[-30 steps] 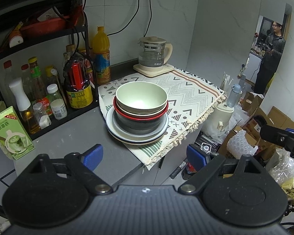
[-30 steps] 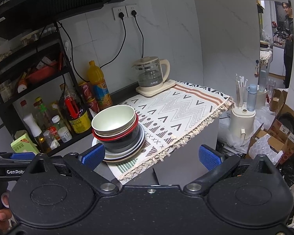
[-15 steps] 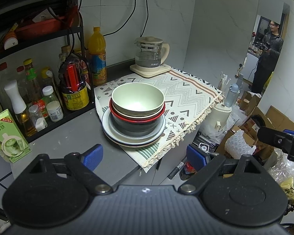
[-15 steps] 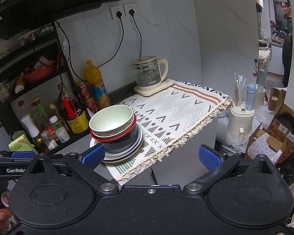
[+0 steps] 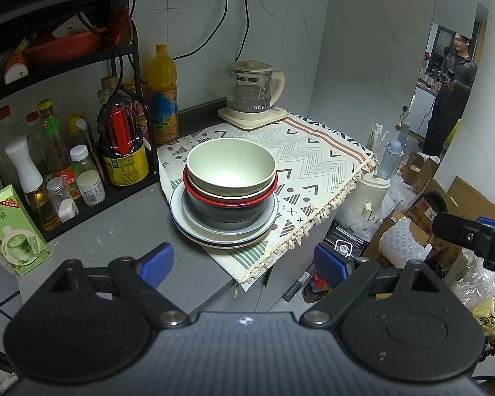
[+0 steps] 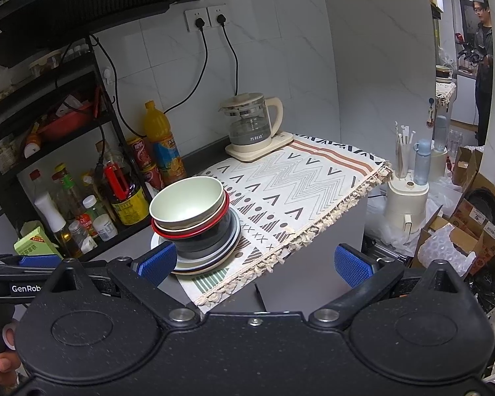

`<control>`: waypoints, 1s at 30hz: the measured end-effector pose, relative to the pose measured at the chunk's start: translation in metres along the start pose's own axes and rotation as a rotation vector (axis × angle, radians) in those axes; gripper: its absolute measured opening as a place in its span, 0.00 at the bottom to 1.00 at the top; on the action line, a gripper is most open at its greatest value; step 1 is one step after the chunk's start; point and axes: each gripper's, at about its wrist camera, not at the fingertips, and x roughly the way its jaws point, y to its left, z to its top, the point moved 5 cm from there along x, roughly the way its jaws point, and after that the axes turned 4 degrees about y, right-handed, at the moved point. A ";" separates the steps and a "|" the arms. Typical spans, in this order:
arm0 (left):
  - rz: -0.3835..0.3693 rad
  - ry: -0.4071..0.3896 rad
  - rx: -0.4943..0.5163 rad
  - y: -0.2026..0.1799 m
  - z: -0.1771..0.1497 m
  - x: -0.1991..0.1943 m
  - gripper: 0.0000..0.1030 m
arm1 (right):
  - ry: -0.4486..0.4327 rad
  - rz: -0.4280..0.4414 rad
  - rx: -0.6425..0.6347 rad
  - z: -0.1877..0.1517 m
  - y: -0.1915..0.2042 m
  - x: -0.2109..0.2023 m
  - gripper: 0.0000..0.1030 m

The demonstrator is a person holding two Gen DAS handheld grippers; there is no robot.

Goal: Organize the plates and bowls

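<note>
the bowls and plates all sit in one pile on the counter (image 5: 115,231), at the near left corner of the patterned cloth (image 5: 313,158). a pale green bowl (image 5: 231,168) is on top. under it is a red-rimmed bowl (image 5: 211,194), then a dark grey bowl (image 5: 227,213), and at the bottom a few flat plates (image 5: 221,234) stacked together. from the right camera the pile (image 6: 194,217) looks a little tilted, with the top bowls leaning to the left.

the left gripper (image 5: 244,262) hangs in the air near the pile, not touching it. its jaws are wide apart and hold nothing. the right gripper (image 6: 255,262) is also in the air, a bit more to the right, over the edge of the cloth. its jaws are wide apart too, and empty.

i think this could be two things. the pile may be waiting to be taken apart and sorted, or it may be the tidy stack that the job wanted. i cannot tell which from here.

if a bowl is to be lifted, the jaws would need to pinch its rim, because the bowls sit snug inside each other. the bottles (image 5: 66,165) on the left and the glass kettle (image 5: 254,95) at the far side stand close, so any move near the pile needs care.
</note>
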 end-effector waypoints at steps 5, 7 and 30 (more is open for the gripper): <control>0.000 0.002 -0.002 0.001 0.000 0.001 0.88 | 0.001 0.001 0.000 0.000 0.000 0.000 1.00; 0.001 0.001 0.000 0.002 0.000 0.001 0.88 | 0.000 0.000 -0.001 0.000 0.000 0.000 1.00; 0.008 0.020 0.001 0.010 -0.005 0.002 0.88 | 0.029 0.017 -0.028 -0.002 0.006 0.006 1.00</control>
